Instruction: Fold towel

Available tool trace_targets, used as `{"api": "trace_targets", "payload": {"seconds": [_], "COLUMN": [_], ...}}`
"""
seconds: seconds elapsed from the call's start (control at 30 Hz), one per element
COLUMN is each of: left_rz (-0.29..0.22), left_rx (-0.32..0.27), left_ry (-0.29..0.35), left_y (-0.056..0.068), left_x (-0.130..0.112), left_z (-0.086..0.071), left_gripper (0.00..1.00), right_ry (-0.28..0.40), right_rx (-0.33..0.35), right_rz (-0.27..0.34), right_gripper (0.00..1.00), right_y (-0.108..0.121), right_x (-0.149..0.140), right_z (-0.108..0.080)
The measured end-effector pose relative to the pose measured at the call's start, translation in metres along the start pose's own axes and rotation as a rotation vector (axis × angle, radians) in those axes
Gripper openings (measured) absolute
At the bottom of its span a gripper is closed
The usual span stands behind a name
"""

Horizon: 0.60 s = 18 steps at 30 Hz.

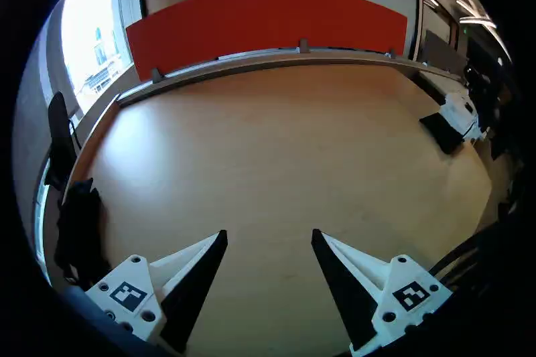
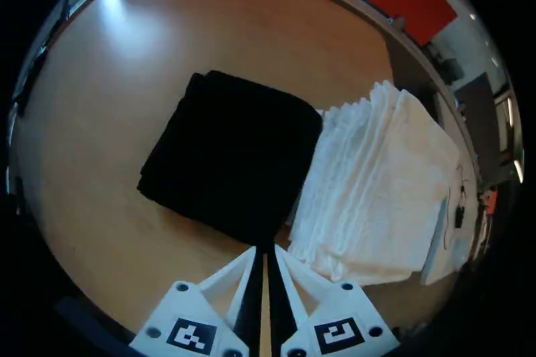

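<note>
Here we see the folded black towel lying flat on the light wooden table, its right edge touching a stack of folded white towels. Our right gripper sits at the black towel's near edge, its tongs drawn to a narrow slit with only wood showing between them. Our left gripper hangs above the tabletop with tongs spread wide, facing a red partition panel along the far edge.
</note>
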State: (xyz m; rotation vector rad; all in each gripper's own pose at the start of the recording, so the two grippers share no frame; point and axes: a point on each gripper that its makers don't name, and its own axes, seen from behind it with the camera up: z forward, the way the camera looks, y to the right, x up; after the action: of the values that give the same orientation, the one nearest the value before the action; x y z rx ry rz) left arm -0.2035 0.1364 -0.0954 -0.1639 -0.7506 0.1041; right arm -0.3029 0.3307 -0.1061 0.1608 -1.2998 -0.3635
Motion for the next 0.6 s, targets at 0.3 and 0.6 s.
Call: {"api": "trace_targets", "payload": {"seconds": [0.3, 0.6], "left_rz": [-0.007, -0.004], "left_rx": [-0.003, -0.011], "left_ry": [0.006, 0.009], "left_y": [0.000, 0.002], "left_x": [0.002, 0.002], "left_z": [0.000, 0.000], "left_gripper": [0.93, 0.94], "right_ry": [0.001, 0.028], "right_rx": [-0.003, 0.021], "right_rz": [-0.001, -0.002], "right_gripper": [0.34, 0.81], "right_y": [-0.003, -0.016], "right_x": [-0.005, -0.005], "right_z": [-0.004, -0.011]}}
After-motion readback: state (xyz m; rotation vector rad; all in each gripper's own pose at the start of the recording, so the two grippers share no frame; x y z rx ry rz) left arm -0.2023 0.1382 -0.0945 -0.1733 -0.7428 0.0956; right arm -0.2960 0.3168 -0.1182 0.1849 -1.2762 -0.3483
